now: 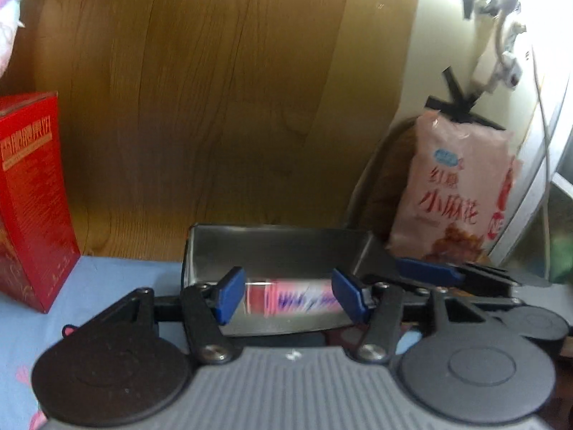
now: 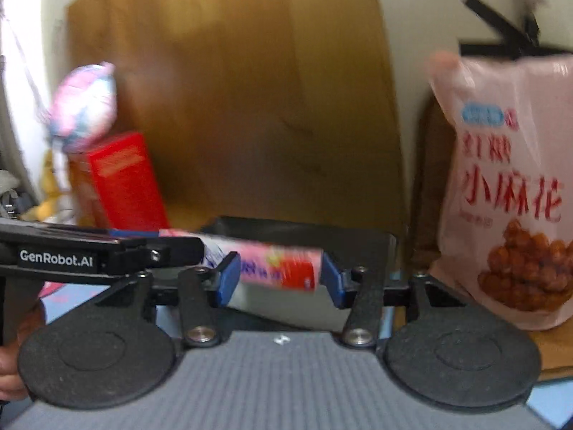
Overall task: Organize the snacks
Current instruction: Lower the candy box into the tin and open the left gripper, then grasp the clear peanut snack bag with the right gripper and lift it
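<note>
My left gripper (image 1: 288,295) is shut on a small pink snack packet (image 1: 293,301) with blue print, held just above a shallow metal tray (image 1: 272,247). In the right wrist view my right gripper (image 2: 279,276) is shut on a pink and red snack packet (image 2: 283,268), over the dark tray (image 2: 304,227). The left gripper's black body (image 2: 89,251) comes in from the left, with the end of its own packet (image 2: 211,247) showing at its tip. One blue finger of the right gripper (image 1: 428,272) shows to the right in the left wrist view.
A red carton (image 1: 32,197) (image 2: 125,182) stands left of the tray on a blue cloth (image 1: 107,276). A large pink snack bag (image 1: 454,193) (image 2: 508,193) stands upright on the right. A wooden board (image 1: 215,107) backs the scene. A pink-white wrapped ball (image 2: 84,107) sits above the carton.
</note>
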### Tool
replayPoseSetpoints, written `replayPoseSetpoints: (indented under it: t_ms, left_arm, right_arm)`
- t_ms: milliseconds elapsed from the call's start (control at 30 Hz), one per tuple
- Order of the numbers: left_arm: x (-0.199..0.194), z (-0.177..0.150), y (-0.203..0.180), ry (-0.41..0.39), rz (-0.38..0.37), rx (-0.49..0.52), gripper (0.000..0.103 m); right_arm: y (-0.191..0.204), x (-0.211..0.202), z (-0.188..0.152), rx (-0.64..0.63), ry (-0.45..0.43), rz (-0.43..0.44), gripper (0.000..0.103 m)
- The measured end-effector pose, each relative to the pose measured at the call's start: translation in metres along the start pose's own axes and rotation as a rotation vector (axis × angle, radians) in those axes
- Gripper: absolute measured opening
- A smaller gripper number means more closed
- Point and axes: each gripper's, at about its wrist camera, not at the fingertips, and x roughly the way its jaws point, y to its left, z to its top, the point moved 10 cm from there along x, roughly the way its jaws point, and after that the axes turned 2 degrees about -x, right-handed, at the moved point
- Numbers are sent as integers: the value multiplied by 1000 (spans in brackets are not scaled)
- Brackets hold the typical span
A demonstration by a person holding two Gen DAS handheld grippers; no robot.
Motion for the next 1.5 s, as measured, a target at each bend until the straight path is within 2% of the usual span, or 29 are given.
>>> replayPoseSetpoints:
  t_ms: [33, 100, 133, 267, 300, 367, 467, 533, 667, 733, 867, 967, 1067, 1133, 1200, 1267, 1367, 1500]
  left_arm:
    - [-3, -2, 0, -7, -24, -7, 56]
    - [-22, -8, 6, -33, -61, -33, 56]
    - [-31, -13, 7, -33, -85, -54, 56]
    - [-68, -46, -1, 14, -221, -120, 56]
    - [-76, -57, -7, 31, -241, -116, 54]
    - [-81, -77, -22, 65, -251, -79, 54]
    - [-70, -106, -38, 138, -193, -11, 48]
    - [-59, -123, -38, 181, -184, -22, 39]
    - [-61, -131, -46, 152, -184, -17, 37]
    - [-57, -139, -51, 170, -188, -29, 27]
    - [-59, -133, -71, 146, -244, -30, 18]
    - [-63, -132, -89, 131, -270, -4, 17]
    - [-69, -132, -95, 116, -285, -5, 16]
    - [-71, -129, -94, 116, -305, -42, 15]
    - [-78, -125, -91, 108, -337, -86, 15]
    - [-86, -119, -89, 90, -356, -110, 3]
    - [-101, -112, -86, 76, -400, -149, 3]
    - [-109, -109, -83, 61, -392, -155, 3]
  right_arm:
    - [-3, -3, -5, 6, -3, -16, 58]
    - [-4, -20, -14, 21, -34, 6, 60]
    - [0, -31, -23, 32, -39, 28, 65]
    - [28, -70, -76, 69, 12, 167, 72]
    - [34, -76, -90, 70, 28, 179, 78]
    - [43, -79, -109, 55, 54, 176, 83]
    - [54, -71, -130, 85, 121, 196, 85]
    - [61, -75, -133, 66, 104, 189, 79]
    - [65, -87, -137, 67, 90, 146, 66]
    - [61, -91, -139, 55, 80, 106, 55]
    - [44, -90, -136, 69, 32, 12, 52]
    - [32, -103, -135, 144, -35, -15, 56]
    - [28, -114, -137, 185, -64, 6, 68]
    - [31, -120, -136, 178, -91, 19, 91]
    - [33, -124, -135, 162, -114, 31, 94]
    - [34, -123, -135, 164, -109, 41, 95]
    - [30, -117, -135, 188, -89, 41, 95]
    - [27, -116, -139, 211, -72, 34, 95]
